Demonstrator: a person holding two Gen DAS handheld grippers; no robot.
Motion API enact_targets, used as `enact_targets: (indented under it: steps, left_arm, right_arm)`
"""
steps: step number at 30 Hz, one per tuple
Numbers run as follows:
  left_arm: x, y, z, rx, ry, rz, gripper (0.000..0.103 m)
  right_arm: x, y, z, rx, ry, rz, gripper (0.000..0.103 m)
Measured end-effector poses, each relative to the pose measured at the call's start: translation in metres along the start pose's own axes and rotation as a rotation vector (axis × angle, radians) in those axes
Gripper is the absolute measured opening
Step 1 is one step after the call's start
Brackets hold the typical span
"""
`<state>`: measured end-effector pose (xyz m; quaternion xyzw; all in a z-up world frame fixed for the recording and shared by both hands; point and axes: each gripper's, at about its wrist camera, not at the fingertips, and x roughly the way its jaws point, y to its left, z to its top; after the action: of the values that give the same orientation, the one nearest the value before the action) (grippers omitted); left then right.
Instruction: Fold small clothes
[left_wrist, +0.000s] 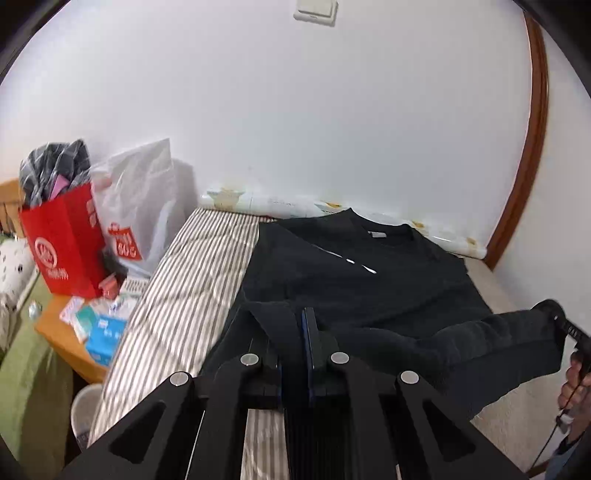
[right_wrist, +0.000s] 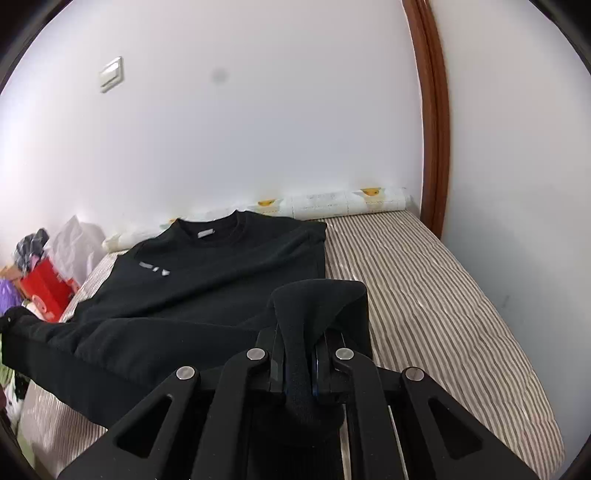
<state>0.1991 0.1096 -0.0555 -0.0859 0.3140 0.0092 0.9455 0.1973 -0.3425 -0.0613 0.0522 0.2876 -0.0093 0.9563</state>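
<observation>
A black sweatshirt (left_wrist: 354, 273) lies on a striped bed, collar toward the wall, sleeves folded in. It also shows in the right wrist view (right_wrist: 207, 280). My left gripper (left_wrist: 295, 332) is shut on the sweatshirt's bottom hem at its left corner. My right gripper (right_wrist: 299, 347) is shut on the hem at the right corner, with cloth bunched up between its fingers. The hem is lifted off the bed and stretched between the two grippers. The right gripper (left_wrist: 557, 317) shows at the right edge of the left wrist view.
The striped bed (right_wrist: 424, 280) runs to the white wall, with a rolled printed cover (right_wrist: 347, 203) along it. A red bag (left_wrist: 62, 243) and a white bag (left_wrist: 144, 206) stand left of the bed. A low wooden table (left_wrist: 55, 332) with packets is below them. A brown door frame (right_wrist: 432, 110) is at the right.
</observation>
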Motion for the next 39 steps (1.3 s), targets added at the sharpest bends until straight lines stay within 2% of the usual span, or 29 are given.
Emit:
enact_targets:
  steps: [9,14,17,24,29,34,39]
  left_arm:
    - [0.085,0.005,0.029,0.007,0.053,0.036,0.009]
    - [0.128,0.012,0.022,0.039,0.112,0.06,0.009]
    - [0.147,0.019,0.017,0.031,0.148,0.041,0.009]
    - [0.16,0.022,0.01,0.019,0.158,0.016,0.01]
    - [0.169,0.019,0.003,0.055,0.167,0.035,0.011]
    - [0.167,0.019,0.001,0.035,0.154,0.053,0.013]
    - [0.169,0.015,-0.003,0.057,0.144,0.079,0.013]
  right_arm:
    - [0.091,0.013,0.032,0.05,0.053,-0.031,0.008]
    - [0.142,0.018,0.024,0.009,0.111,-0.084,0.008]
    - [0.16,0.019,0.015,0.003,0.133,-0.108,0.009]
    - [0.176,0.023,0.006,-0.034,0.15,-0.149,0.011]
    - [0.182,0.018,-0.001,-0.022,0.166,-0.148,0.012]
    - [0.185,0.016,-0.001,-0.003,0.177,-0.142,0.013]
    - [0.187,0.016,-0.001,-0.003,0.182,-0.143,0.016]
